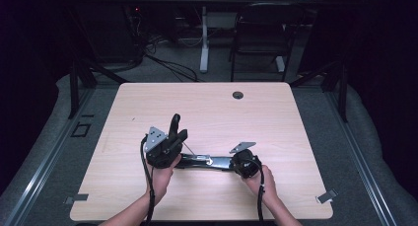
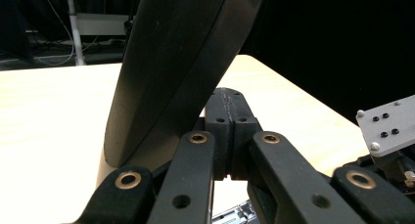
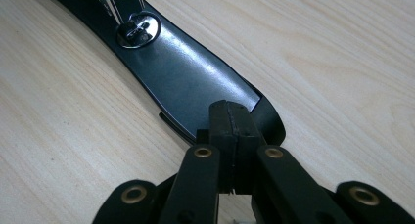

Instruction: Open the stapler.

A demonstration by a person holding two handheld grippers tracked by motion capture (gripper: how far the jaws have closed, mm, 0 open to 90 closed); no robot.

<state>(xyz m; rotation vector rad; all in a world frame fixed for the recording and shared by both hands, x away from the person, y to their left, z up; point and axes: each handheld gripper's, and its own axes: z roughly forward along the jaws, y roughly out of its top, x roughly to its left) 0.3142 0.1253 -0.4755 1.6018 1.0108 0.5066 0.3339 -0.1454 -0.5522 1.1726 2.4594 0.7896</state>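
The right gripper [image 3: 232, 117] has its jaws pressed together, pinching the rounded end of a black leather belt [image 3: 191, 72] that lies flat on the wooden table [image 3: 342, 53], its metal buckle [image 3: 137, 29] farther along. The left gripper [image 2: 231, 111] is likewise clamped tight, with the belt's other end rising steeply just beside its jaws.

Left gripper [image 1: 173, 130] and right gripper [image 1: 235, 163]: black bodies, each topped by a grey three-cornered plate [image 1: 156, 137] with dark screws. Black linked jaw arms carry brass-ringed pivots [image 3: 204, 152]. A black cable [image 1: 146, 172] trails from each. Forearms bare.
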